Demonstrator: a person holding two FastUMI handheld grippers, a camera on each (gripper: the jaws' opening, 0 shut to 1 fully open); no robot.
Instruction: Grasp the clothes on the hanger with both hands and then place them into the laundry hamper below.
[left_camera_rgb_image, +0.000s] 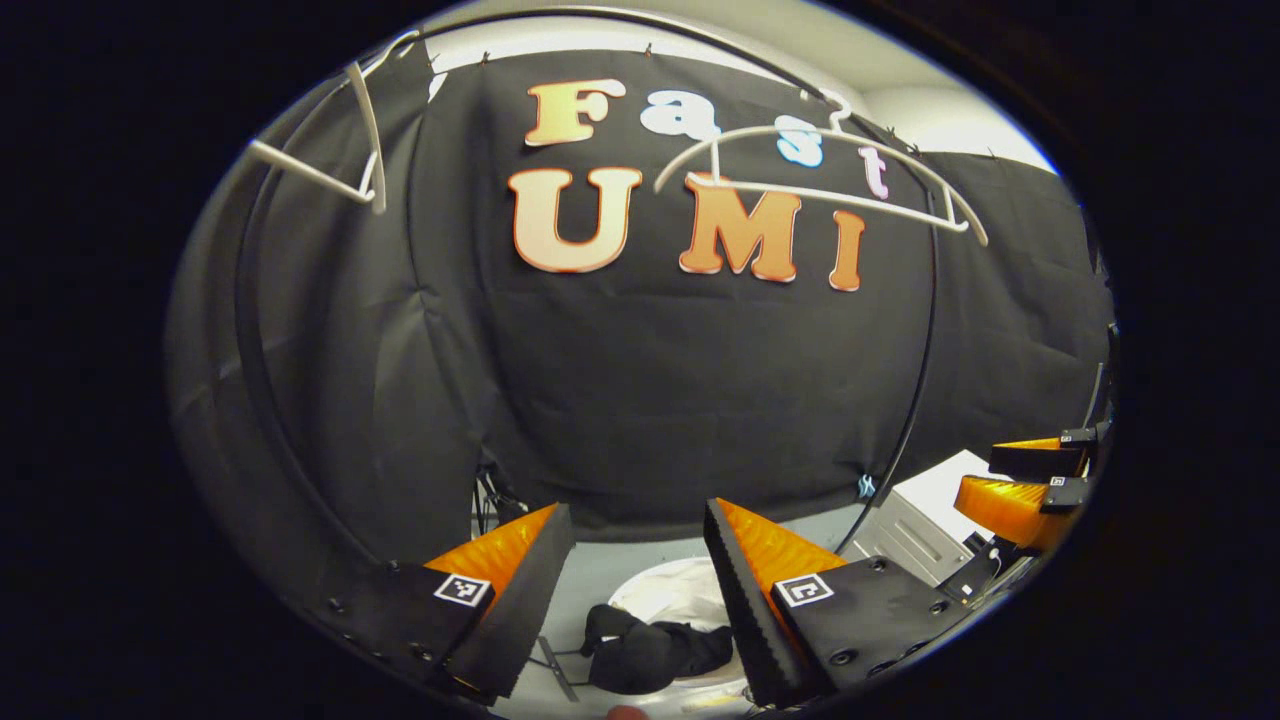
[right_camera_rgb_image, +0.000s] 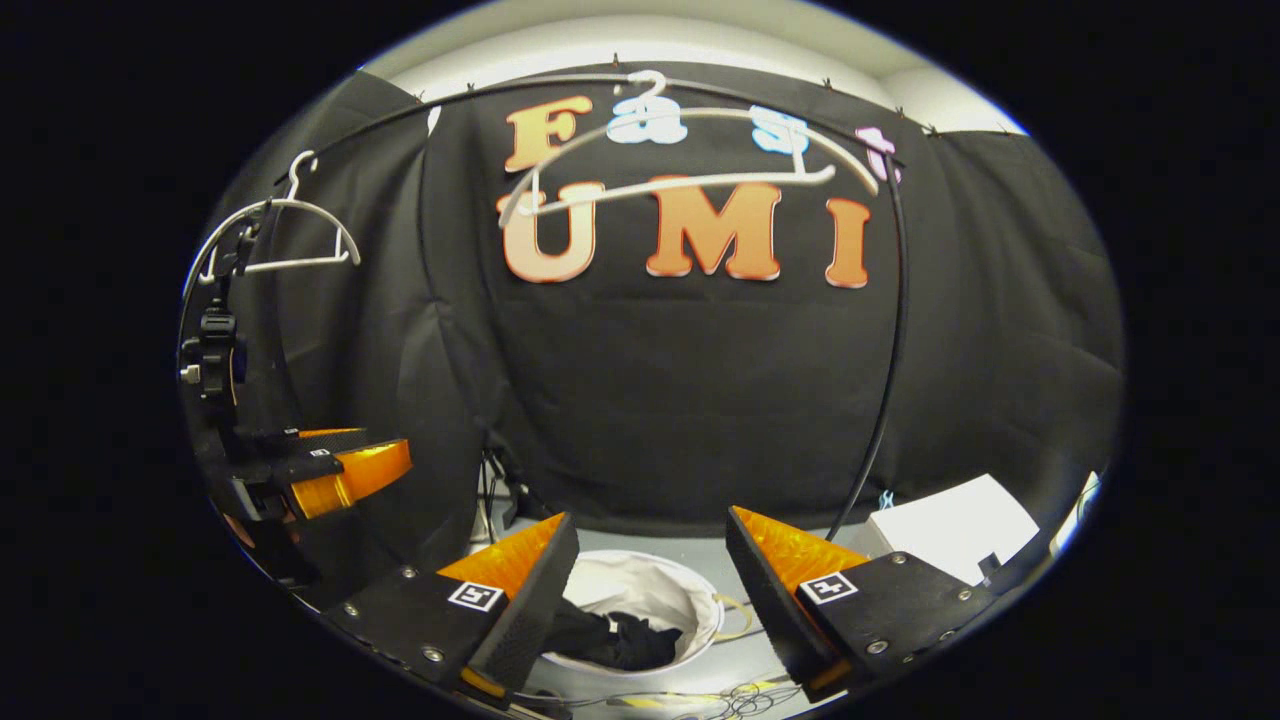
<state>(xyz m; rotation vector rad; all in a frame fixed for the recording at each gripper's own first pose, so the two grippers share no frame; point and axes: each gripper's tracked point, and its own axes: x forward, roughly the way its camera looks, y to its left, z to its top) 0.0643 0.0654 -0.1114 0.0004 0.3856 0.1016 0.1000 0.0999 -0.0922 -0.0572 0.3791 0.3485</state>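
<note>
Some dark clothes (right_camera_rgb_image: 615, 640), crumpled, in hamper (right_camera_rgb_image: 700, 600)

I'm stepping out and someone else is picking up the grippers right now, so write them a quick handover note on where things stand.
Left gripper: open, holding nothing, raised above the hamper.
Right gripper: open, holding nothing, beside the left one.
Two white hangers on the rail, both bare: one in front, one off to the left.
Dark clothes lie inside the white laundry hamper on the floor.
Done: garment off the hanger and in the hamper.
Left: apparently nothing; check that no fabric hangs over the rim.
</note>
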